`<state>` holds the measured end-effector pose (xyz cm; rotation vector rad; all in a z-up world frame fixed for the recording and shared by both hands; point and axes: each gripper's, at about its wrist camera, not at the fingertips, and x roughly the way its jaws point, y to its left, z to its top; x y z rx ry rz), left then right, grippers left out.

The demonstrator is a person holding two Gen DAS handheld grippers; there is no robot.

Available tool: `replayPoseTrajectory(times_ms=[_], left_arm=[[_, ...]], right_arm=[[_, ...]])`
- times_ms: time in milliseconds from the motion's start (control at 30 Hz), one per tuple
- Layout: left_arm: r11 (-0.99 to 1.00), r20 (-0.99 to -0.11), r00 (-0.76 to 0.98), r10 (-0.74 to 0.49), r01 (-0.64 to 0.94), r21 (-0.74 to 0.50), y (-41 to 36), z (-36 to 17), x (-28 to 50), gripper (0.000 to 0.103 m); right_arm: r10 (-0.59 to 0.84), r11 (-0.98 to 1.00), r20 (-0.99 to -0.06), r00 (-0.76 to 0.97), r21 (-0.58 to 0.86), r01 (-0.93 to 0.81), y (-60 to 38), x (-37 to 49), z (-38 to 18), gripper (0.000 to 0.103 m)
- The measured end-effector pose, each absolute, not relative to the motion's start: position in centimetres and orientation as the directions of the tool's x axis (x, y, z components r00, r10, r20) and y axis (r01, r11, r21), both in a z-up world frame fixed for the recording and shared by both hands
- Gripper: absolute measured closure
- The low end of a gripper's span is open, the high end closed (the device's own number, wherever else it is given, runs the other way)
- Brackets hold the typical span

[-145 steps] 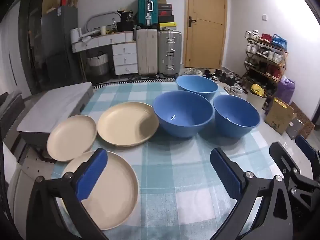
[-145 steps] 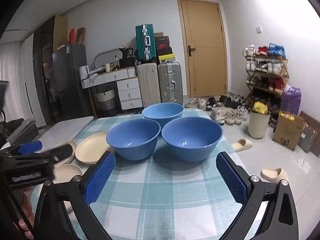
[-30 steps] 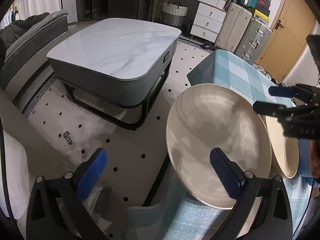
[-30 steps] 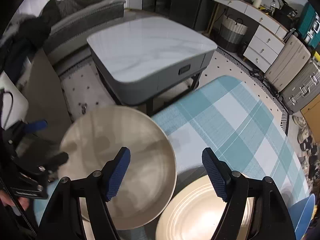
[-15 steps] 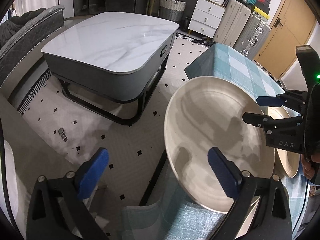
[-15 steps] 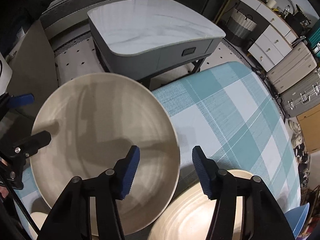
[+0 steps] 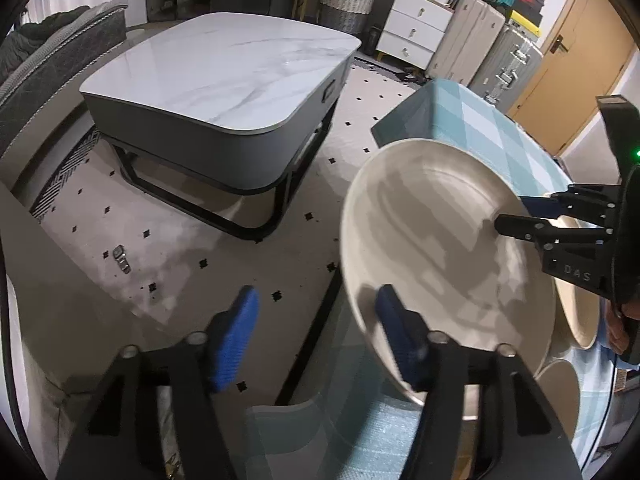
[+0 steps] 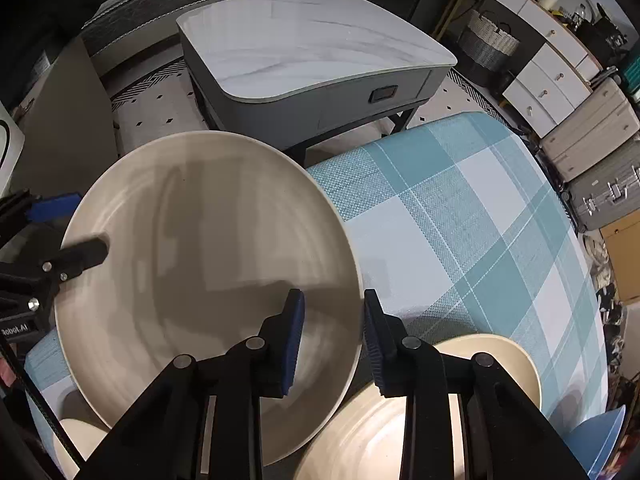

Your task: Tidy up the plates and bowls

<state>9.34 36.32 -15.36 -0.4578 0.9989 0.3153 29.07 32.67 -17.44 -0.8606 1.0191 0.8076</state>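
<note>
A large beige plate [image 7: 440,264] [image 8: 208,276] hangs tilted above the left end of the checked table [image 8: 460,220]. My right gripper [image 8: 332,340] straddles its right rim, jaws narrowed around the rim; it shows in the left wrist view [image 7: 520,220]. My left gripper [image 7: 316,328] straddles the opposite rim, jaws half closed with a gap showing; it shows in the right wrist view [image 8: 80,236]. A second beige plate [image 8: 420,412] lies on the table below. A third plate's edge [image 8: 76,444] peeks out at the bottom left.
A blue bowl's rim [image 8: 604,436] shows at the far right. A grey marble-topped coffee table [image 7: 224,80] stands on the floor beyond. Suitcases [image 7: 504,52], a white dresser [image 7: 412,28] and a sofa [image 7: 48,64] line the room.
Both grippers have narrowed their jaws around opposite rims of the large plate. The plate sits higher and more tilted than half a second ago.
</note>
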Motion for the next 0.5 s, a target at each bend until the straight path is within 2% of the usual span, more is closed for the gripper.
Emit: replayPoseTrajectory(times_ms=[67, 267, 500], left_arm=[[0.864, -0.856, 0.517, 0.015, -0.437, -0.249, 36.20, -15.27, 9.38, 0.064], [0.847, -0.839, 0.538, -0.078, -0.409, -0.340, 36.32, -15.36, 9.20, 0.086], [0.846, -0.845, 0.525, -0.096, -0.405, -0.347, 36.17, -15.12, 9.24, 0.089]], right_arm=[[0.159, 0.435, -0.935, 0.317, -0.222, -0.873, 32.68, 28.98, -17.36, 0.077], [0.162, 0.446, -0.934, 0.318, -0.218, -0.868, 32.57, 28.85, -17.10, 0.085], [0.187, 0.484, -0.938, 0.293, -0.171, -0.858, 32.26, 29.11, -16.91, 0.088]])
